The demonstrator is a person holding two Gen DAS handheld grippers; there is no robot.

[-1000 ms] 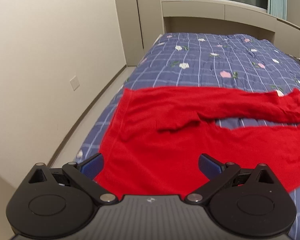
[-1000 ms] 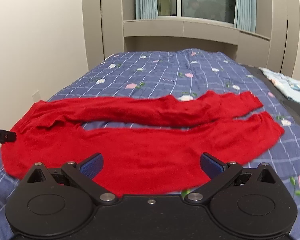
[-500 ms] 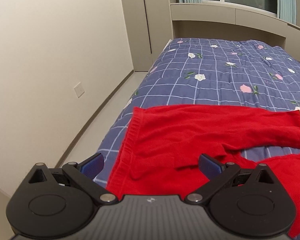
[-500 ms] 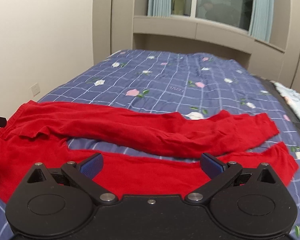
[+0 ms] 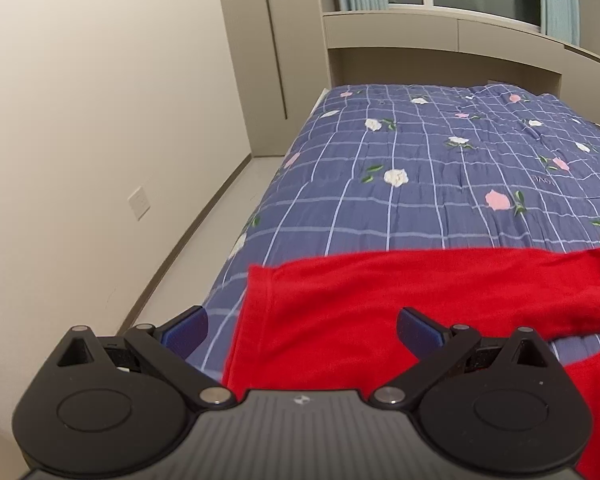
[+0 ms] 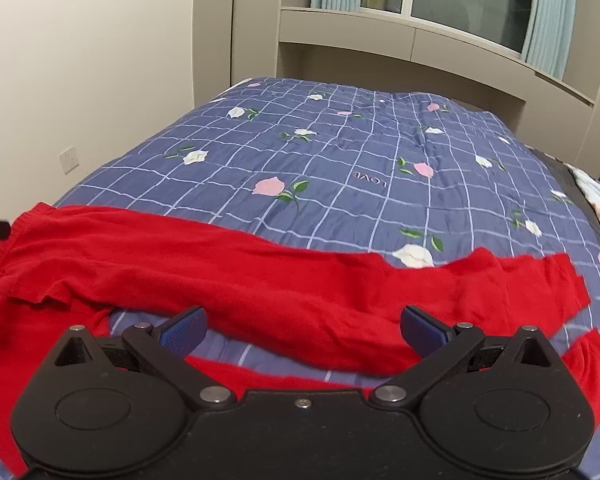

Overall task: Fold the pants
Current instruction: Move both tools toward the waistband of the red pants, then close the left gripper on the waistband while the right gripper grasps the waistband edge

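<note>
One pair of red pants (image 6: 228,276) lies crosswise on the near part of the bed (image 6: 340,184), both legs stretched toward the right side with a strip of quilt showing between them. The waistband sits near the bed's left edge, beside the floor gap along the wall (image 5: 80,120). Beyond the pants the quilt is open. The left gripper (image 5: 302,326) and right gripper (image 6: 302,326) both hover over the fabric, fingers spread wide, holding nothing.
</note>
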